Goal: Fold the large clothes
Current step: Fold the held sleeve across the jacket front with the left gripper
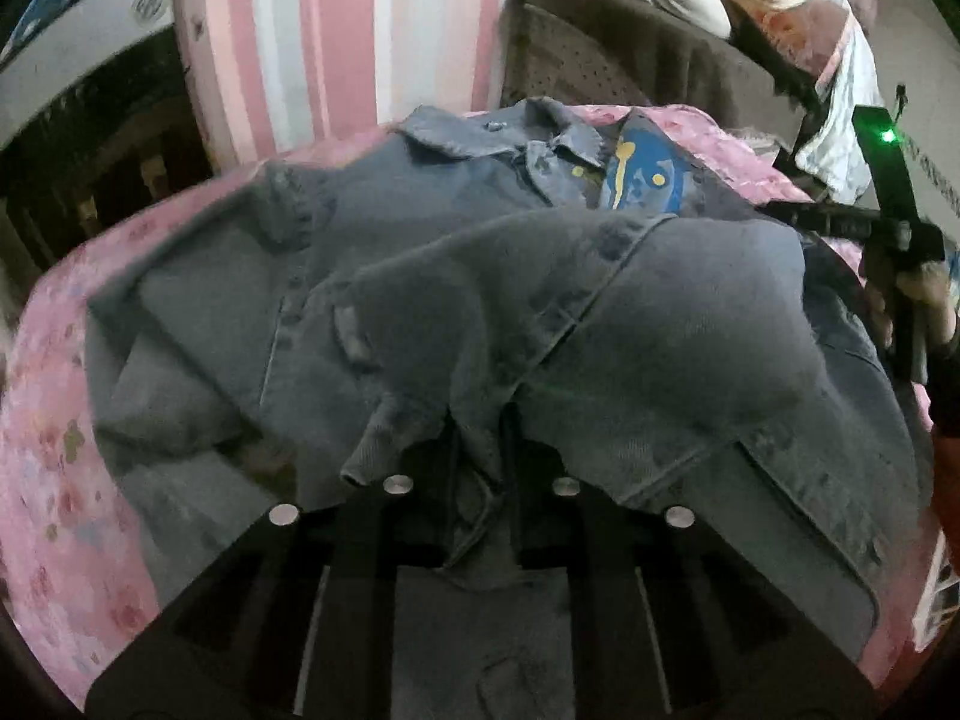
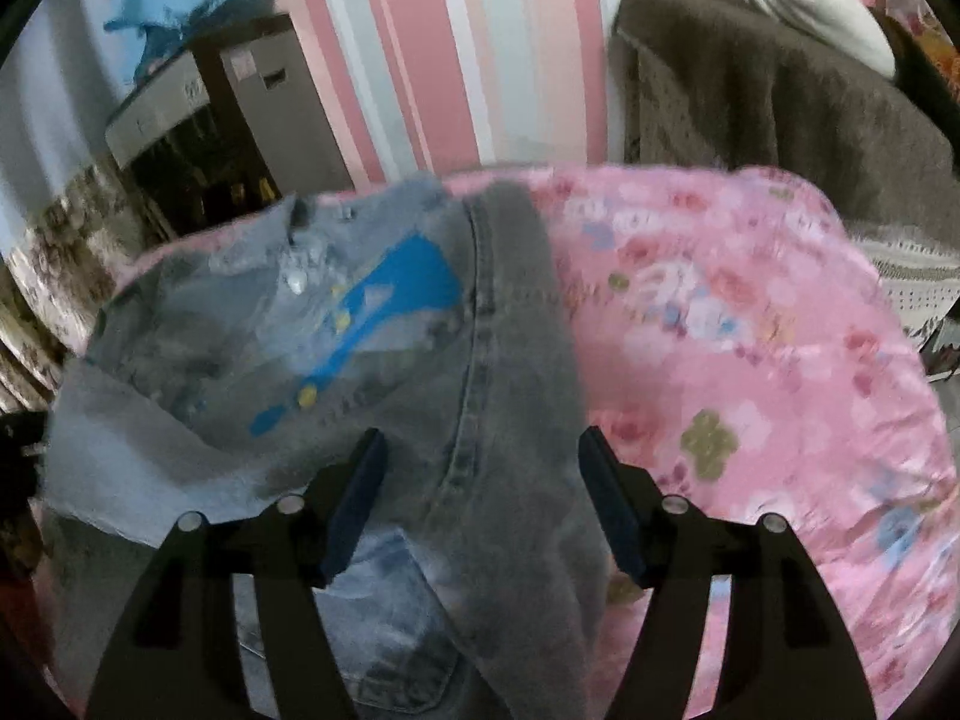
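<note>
A bunched fold of the denim jacket (image 1: 480, 312), spread on the pink floral bed (image 2: 750, 360), is pinched in the closed left tool (image 1: 480, 480), while the right tool (image 2: 480, 480) is held wide above a seam; the thick fold could be dragged askew or slip free.

denim folds hide the left gripper (image 1: 480, 480) fingertips; the jacket (image 2: 384, 360) print is blurred.
</note>
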Available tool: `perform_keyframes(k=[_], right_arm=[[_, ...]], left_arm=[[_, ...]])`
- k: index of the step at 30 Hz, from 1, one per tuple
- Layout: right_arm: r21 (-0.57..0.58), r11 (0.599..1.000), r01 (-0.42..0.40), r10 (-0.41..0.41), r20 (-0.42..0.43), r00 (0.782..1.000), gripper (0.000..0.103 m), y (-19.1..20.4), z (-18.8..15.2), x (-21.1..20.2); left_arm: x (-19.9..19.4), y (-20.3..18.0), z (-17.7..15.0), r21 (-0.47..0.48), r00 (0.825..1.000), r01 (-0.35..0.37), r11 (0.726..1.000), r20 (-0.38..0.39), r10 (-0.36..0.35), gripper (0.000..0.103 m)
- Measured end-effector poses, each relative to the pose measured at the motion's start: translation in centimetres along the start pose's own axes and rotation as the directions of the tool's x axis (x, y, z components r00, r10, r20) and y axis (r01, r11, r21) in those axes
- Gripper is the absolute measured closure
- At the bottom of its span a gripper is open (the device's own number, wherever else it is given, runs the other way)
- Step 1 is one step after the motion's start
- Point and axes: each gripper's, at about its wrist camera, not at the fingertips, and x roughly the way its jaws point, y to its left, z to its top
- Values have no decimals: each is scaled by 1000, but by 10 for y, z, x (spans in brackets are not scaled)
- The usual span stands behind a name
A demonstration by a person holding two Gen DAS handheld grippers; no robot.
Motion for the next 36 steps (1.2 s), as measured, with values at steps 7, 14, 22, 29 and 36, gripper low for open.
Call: perform_keyframes(k=[7, 14, 22, 29, 36], right_arm=[[-20, 1000, 16, -16, 19, 1000, 34, -1, -18, 1], [-94, 993, 72, -70, 21, 997, 28, 12, 62, 12], [-225, 960, 169, -178, -23, 984, 89, 36, 77, 79], [87, 996, 14, -34, 236, 971, 91, -31, 82, 9], [310, 950, -37, 21, 56, 998, 88, -83, 76, 71]], left_arm=[[-80, -16, 45, 238, 953, -201, 950, 271, 134, 100], [-38, 3, 26, 320, 980, -194, 927, 100, 170, 100], [-26, 26, 3, 173, 990, -125, 977, 82, 112, 100], [-34, 31, 31, 160, 981, -116, 980, 171, 88, 100], [66, 83, 69, 181, 986, -114, 977, -100, 133, 81]])
